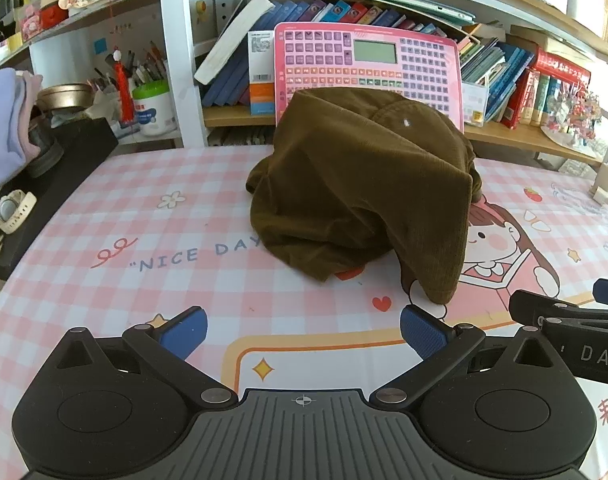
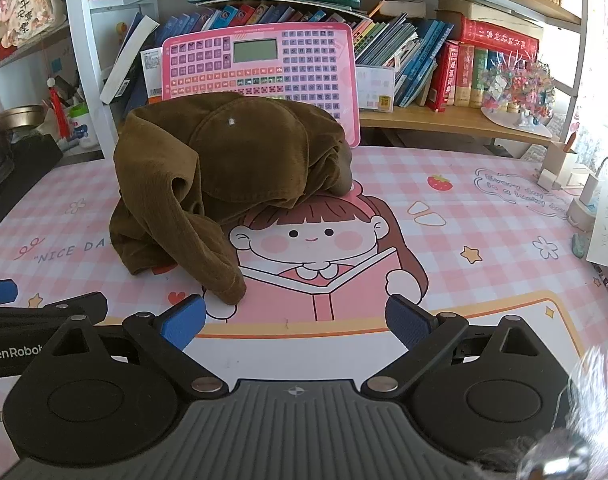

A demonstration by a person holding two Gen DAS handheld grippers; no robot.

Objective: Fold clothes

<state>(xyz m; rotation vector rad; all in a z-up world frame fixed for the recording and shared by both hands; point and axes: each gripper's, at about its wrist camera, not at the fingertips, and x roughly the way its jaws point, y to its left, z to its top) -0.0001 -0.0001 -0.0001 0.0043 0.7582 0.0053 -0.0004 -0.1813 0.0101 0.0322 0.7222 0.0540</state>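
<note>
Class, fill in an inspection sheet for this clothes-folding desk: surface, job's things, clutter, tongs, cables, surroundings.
Surface: pink checked cartoon desk mat, flat.
Job's things: brown corduroy garment, crumpled in a heap, unfolded.
Clutter: pink keyboard-style learning tablet propped behind the heap; white wristwatch at the desk's left edge.
Tongs: left tongs open, empty; right tongs open, empty.
Cables: white charger with cable at the right edge.
Surroundings: shelves of books.

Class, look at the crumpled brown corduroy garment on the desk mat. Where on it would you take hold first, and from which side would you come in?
Judging by its pose, grip the sleeve-like flap of the brown garment that trails off the heap toward the grippers. It lies low on the mat, apart from the bunched bulk, so its end is free. Come from the near side; the right gripper, open, is closest.
</note>
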